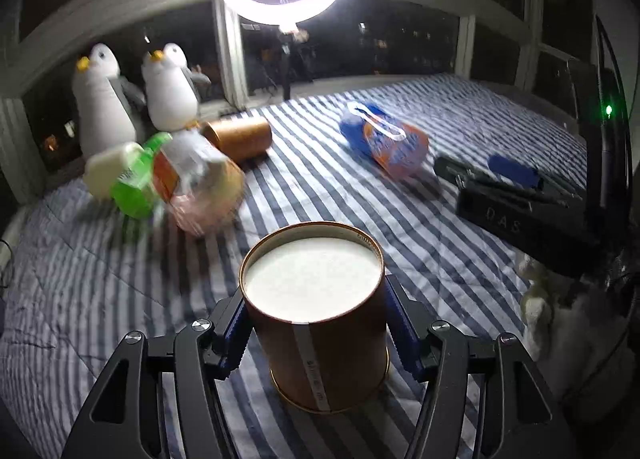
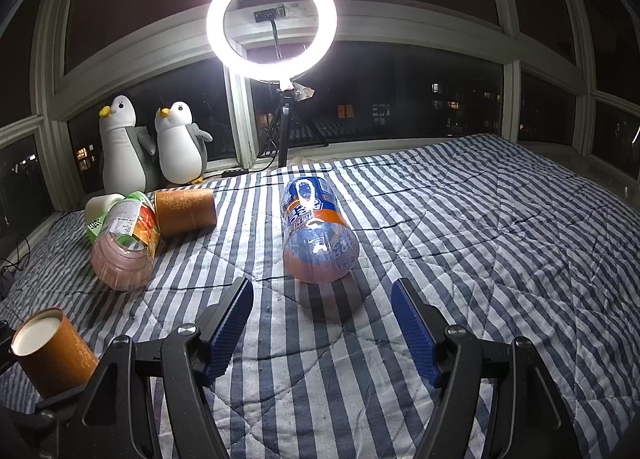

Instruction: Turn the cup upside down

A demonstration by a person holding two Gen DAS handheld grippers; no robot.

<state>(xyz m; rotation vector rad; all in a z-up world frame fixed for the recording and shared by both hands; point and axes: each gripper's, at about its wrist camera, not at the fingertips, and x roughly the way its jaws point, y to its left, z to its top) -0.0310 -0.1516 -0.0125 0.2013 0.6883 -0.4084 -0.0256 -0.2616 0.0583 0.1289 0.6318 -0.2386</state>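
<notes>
A brown paper cup (image 1: 320, 323) stands upside down on the striped bedspread (image 1: 440, 243), its white base facing up. My left gripper (image 1: 318, 335) has its blue pads on both sides of the cup; I cannot tell if they touch it. The cup also shows at the lower left of the right wrist view (image 2: 50, 351). My right gripper (image 2: 322, 327) is open and empty above the bedspread, just short of a lying orange soda bottle (image 2: 318, 235). It shows from the side in the left wrist view (image 1: 508, 195).
A second brown cup (image 2: 185, 212) lies on its side at the back left, next to a lying juice bottle (image 2: 124, 247). Two penguin plush toys (image 2: 120, 147) stand by the window. A ring light (image 2: 272, 23) stands behind the bed.
</notes>
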